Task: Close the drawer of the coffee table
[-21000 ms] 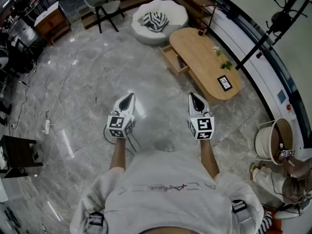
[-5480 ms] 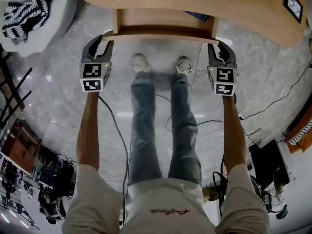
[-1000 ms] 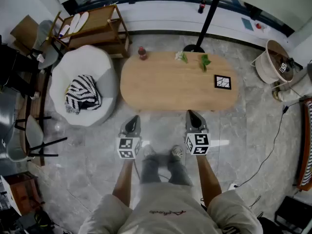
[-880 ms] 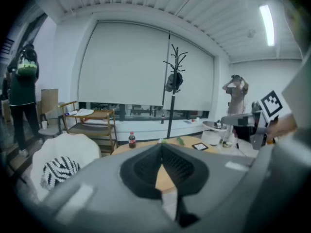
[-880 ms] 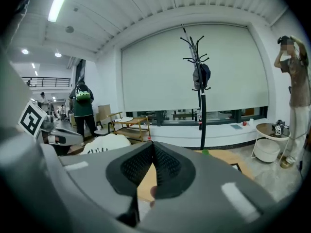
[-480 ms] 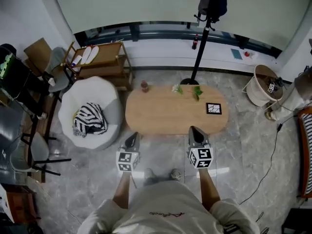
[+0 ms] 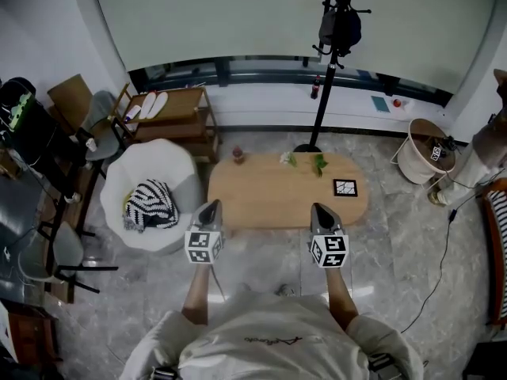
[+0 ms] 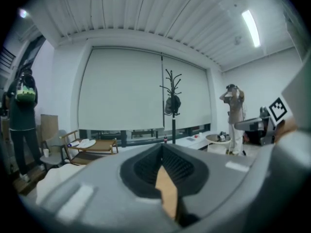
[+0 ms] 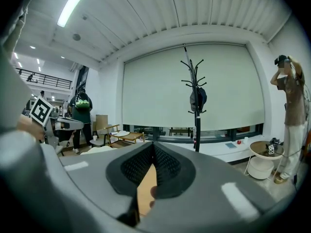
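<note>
- Oval light-wood bench [image 7: 269,200] stands on the marble floor [image 7: 253,261] beside a white pouf [image 7: 146,165]; its drawer is tucked fully under the top.
- Left gripper [image 7: 210,206] and right gripper [image 7: 318,209] are held up before it, jaws pressed together, empty.

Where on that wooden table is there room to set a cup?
The table is bare along its near side, from the left end to the middle. The far edge holds a small red thing and green sprigs; a black-and-white card takes the right end.
</note>
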The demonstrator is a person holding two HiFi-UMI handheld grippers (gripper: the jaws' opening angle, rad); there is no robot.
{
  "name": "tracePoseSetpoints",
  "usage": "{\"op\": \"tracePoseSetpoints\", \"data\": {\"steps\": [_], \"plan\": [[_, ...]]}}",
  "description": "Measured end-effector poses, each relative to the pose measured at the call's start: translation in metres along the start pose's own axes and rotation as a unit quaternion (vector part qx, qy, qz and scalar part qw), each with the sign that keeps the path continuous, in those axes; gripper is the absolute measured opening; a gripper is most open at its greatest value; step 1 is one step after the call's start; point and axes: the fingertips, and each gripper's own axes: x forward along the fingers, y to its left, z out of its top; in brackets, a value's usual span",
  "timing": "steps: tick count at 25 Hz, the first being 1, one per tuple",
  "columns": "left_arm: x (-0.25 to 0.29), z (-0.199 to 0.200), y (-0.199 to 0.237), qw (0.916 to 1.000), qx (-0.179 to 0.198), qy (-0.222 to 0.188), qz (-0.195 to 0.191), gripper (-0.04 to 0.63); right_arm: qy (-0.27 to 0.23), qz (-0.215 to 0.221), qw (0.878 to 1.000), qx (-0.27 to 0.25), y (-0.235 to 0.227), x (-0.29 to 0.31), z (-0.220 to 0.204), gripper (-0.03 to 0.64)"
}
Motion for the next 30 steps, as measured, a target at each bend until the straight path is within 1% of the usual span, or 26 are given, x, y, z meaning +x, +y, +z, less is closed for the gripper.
{"op": "tracePoseSetpoints", "data": {"steps": [3, 8, 14, 30], "plan": [[0.005, 0.005, 0.005, 1.0000, 0.006, -0.004, 0.002, 0.000, -0.001, -0.004, 1.000, -0.001, -0.001, 0.005, 0.000, 0.005], [0.009, 0.003, 0.007, 1.0000, 0.000, 0.001, 0.001, 0.000, 0.004, -0.002, 1.000, -0.007, 0.002, 0.009, 0.002, 0.003], [0.014, -0.001, 0.010, 0.9997, -0.024, 0.001, 0.005, 0.000, 0.010, 0.001, 1.000, -0.014, 0.001, 0.013, 0.000, 0.003], [0.014, -0.013, 0.009, 0.9996, -0.023, 0.013, 0.005, 0.000, 0.020, 0.002, 1.000, -0.021, 0.004, 0.016, -0.005, 0.004]]}}
